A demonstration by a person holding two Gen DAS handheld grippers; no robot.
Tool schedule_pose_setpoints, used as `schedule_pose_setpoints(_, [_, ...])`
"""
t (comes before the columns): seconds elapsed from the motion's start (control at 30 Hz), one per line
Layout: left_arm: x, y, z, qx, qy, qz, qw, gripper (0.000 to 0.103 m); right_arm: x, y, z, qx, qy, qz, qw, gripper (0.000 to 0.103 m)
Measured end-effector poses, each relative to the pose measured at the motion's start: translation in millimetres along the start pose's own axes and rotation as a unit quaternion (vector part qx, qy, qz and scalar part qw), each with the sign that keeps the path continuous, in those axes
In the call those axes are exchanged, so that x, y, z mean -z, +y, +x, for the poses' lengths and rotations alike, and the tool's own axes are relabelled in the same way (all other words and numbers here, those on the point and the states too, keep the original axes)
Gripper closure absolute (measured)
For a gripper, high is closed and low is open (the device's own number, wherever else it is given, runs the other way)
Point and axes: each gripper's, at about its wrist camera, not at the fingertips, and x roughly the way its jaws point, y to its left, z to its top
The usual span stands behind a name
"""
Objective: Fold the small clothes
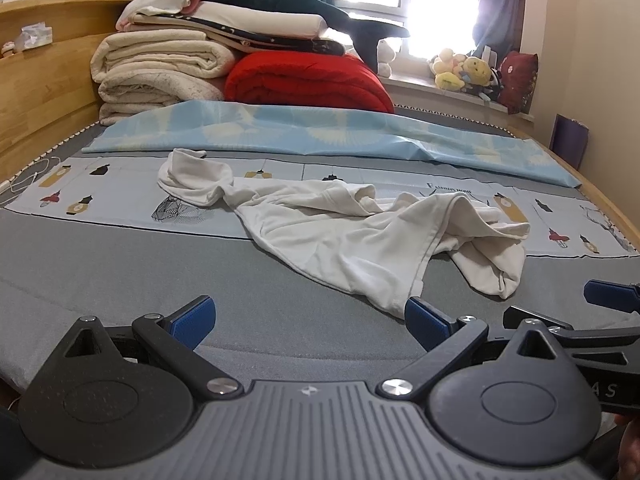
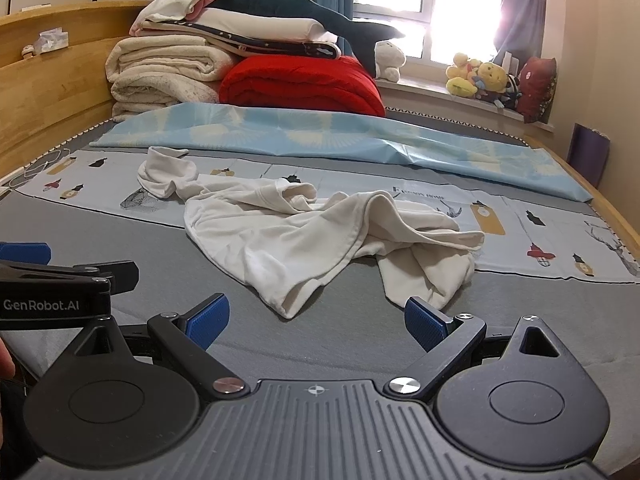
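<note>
A crumpled white long-sleeved garment [image 1: 340, 236] [image 2: 312, 236] lies spread on the grey mattress, one sleeve trailing to the far left and another bunched at the near right. My left gripper [image 1: 310, 322] stands open just short of the garment's near hem, with nothing between its blue pads. My right gripper [image 2: 316, 320] is also open and empty, its right pad close to the bunched sleeve. Each gripper shows at the edge of the other's view: the right gripper [image 1: 600, 304] and the left gripper [image 2: 40, 268], side by side.
A patterned light-blue sheet [image 1: 120, 196] and a folded blue cover [image 1: 320, 128] lie behind the garment. Stacked blankets, a red quilt [image 1: 308, 80] and a plush shark sit by the wooden headboard [image 1: 44, 92]. Stuffed toys line the windowsill [image 2: 484, 76].
</note>
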Motion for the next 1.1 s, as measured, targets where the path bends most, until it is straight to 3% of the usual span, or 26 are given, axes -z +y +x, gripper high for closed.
schedule_pose_setpoints(0.3, [1,-3,0,0.007,-0.002,0.009,0.9999,0.002,1,0,1,0.013,0.011,-0.003,1.000,0.011])
schedule_pose_setpoints(0.37, [0,-5,-2,0.003,-0.011,0.015,0.9998,0.005,-1,-2,-1,0.015,0.004,0.001,1.000,0.016])
schedule_pose_setpoints(0.4, [-2,-3,-3,0.002,-0.017,0.017,0.9997,0.014,-2,-4,-4,0.016,-0.002,0.008,1.000,0.026])
schedule_pose_setpoints(0.43, [-4,-1,-4,0.007,-0.016,0.016,0.9997,0.033,-5,-8,-7,0.014,-0.008,0.018,1.000,0.041])
schedule_pose_setpoints(0.5, [-10,4,-3,0.028,-0.002,0.015,0.9995,0.058,-10,-20,-14,0.006,-0.023,0.045,0.999,0.062])
schedule_pose_setpoints(0.57, [-23,9,0,0.052,0.008,0.031,0.9981,0.072,-20,-34,-22,0.003,-0.042,0.060,0.997,0.071])
schedule_pose_setpoints(0.7, [-60,12,16,0.088,0.000,0.068,0.9938,0.074,-49,-64,-24,0.001,-0.086,0.052,0.995,0.072])
schedule_pose_setpoints(0.77, [-75,10,34,0.103,0.000,0.087,0.9909,0.074,-58,-79,-9,0.002,-0.080,0.043,0.996,0.071])
schedule_pose_setpoints(0.87, [-82,3,68,0.122,0.005,0.103,0.9872,0.074,-38,-92,18,0.052,-0.071,0.034,0.996,0.071])
schedule_pose_setpoints(0.9, [-78,-1,82,0.129,0.011,0.103,0.9862,0.074,-31,-94,32,0.063,-0.031,0.035,0.997,0.070])
schedule_pose_setpoints(0.93, [-72,-4,96,0.133,0.022,0.100,0.9858,0.074,-30,-95,40,0.065,-0.002,0.036,0.997,0.072])
schedule_pose_setpoints(1.03, [-63,-19,144,0.133,0.117,0.066,0.9820,0.074,-29,-93,40,0.059,-0.026,0.010,0.998,0.072])
schedule_pose_setpoints(1.1, [-66,-33,164,0.160,0.141,0.024,0.9766,0.071,-25,-94,48,0.057,-0.012,-0.009,0.998,0.072])
